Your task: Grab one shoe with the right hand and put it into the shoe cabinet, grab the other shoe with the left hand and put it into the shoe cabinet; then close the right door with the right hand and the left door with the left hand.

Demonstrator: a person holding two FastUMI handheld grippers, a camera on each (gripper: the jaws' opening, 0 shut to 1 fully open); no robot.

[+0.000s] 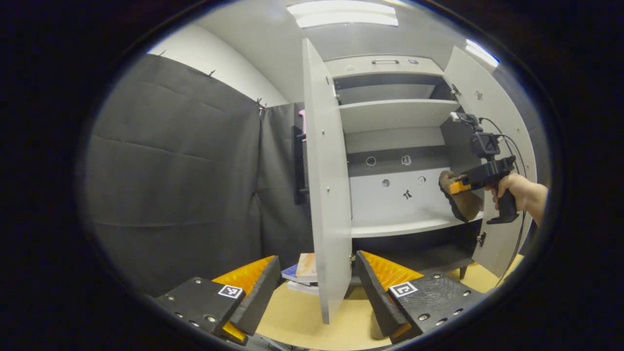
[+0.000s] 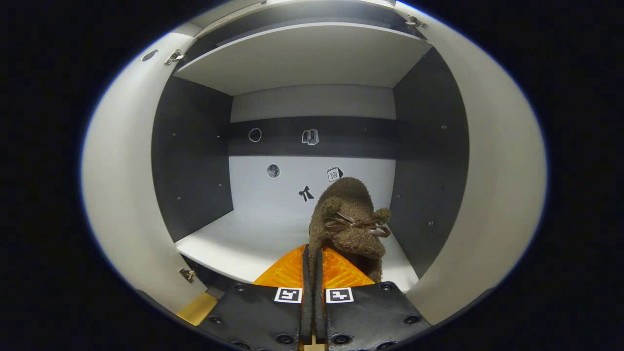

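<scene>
In the right gripper view my right gripper (image 2: pixel 312 261) is shut on the rim of a brown fuzzy shoe (image 2: pixel 348 219) with a small bow. The shoe hangs toe-up just over the right side of the cabinet's white middle shelf (image 2: pixel 229 243). The left gripper view shows that same gripper (image 1: pixel 460 186), held by a hand (image 1: pixel 519 191), with the shoe (image 1: pixel 463 204) at the shelf's right end (image 1: pixel 399 225). My left gripper (image 1: pixel 312 287) is open and low, with the edge of the cabinet's open left door (image 1: pixel 326 195) straight ahead of it.
Both cabinet doors stand wide open; the right door (image 1: pixel 492 141) is behind the hand. An upper shelf (image 1: pixel 395 113) sits above the middle one. A few books (image 1: pixel 302 270) lie on the tan floor (image 1: pixel 302 317) by the left door.
</scene>
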